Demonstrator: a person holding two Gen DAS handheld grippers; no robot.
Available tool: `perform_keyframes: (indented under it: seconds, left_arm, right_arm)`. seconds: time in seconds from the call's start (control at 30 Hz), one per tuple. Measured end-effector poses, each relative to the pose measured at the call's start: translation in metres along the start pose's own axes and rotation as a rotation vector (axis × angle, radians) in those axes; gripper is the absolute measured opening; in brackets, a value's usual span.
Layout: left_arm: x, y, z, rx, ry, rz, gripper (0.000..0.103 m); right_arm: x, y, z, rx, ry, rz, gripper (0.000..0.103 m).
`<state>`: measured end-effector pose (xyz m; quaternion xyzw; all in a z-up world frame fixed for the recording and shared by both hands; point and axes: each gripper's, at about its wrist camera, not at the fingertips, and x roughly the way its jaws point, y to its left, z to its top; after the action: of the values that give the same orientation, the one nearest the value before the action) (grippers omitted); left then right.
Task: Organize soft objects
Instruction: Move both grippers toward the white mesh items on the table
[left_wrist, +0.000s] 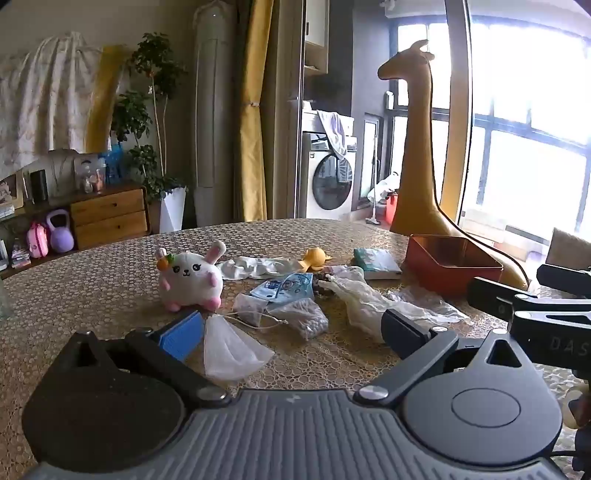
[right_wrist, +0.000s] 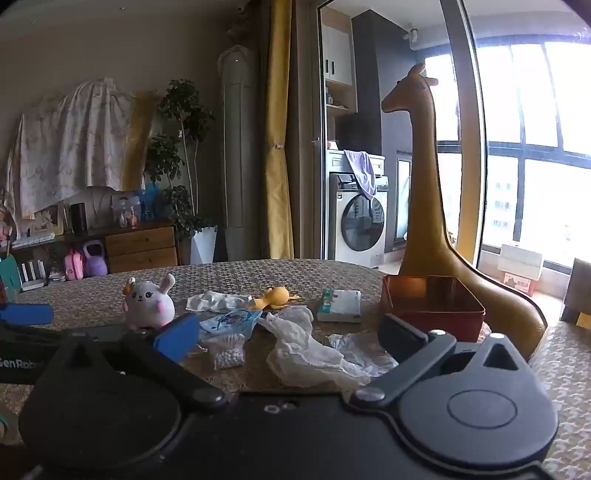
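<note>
Soft items lie scattered across a patterned table (left_wrist: 92, 288) while an open red tin (left_wrist: 452, 264) at its right side stands empty, as far as both wrist views show; by that reading, the sorting has not begun and every piece is left to move.

A plush bunny (left_wrist: 190, 277) sits left of centre. Behind the pile lie a white cloth (left_wrist: 258, 266), a yellow squishy toy (left_wrist: 314, 258) and a tissue pack (left_wrist: 376, 263). Nearer the cameras are a blue printed pouch (left_wrist: 284, 290), a bag of white pellets (left_wrist: 306, 317), a mesh pouch (left_wrist: 231, 354) and crumpled clear plastic (left_wrist: 365, 299).

The left gripper (left_wrist: 291, 332) hangs low over the near edge of the table, its jaws spread wide and holding nothing. The mesh pouch lies just ahead, close to its blue-padded left finger, with the pellet bag between the fingers and farther out. The bunny lies ahead to the left, the tin well apart to the right.

The right gripper (right_wrist: 291, 339) is likewise spread wide and empty. From its camera the crumpled plastic (right_wrist: 306, 354) lies directly between and just beyond its fingers, the pellet bag (right_wrist: 229, 350) beside the left finger, and the tin (right_wrist: 432, 306) just past the right finger. The right gripper's body shows at the right edge of the left view, so the two tools sit side by side, neither touching any item.
</note>
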<state>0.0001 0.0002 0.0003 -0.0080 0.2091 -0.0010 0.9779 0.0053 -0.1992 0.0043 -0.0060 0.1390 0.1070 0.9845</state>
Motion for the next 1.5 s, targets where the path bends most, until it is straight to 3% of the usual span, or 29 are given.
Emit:
perform_keyframes:
  seconds: [0.83,1.5]
  left_arm:
    - [0.009,-0.015,0.017,-0.053,-0.046,-0.024,0.103]
    - [0.051,-0.022,0.042,-0.015,-0.005,-0.001,0.103]
  right_arm:
    - [-0.001,-0.021,0.01,0.039,-0.034,0.02,0.103]
    - [0.041,-0.039,0.03,0.098,0.038,0.048,0.103]
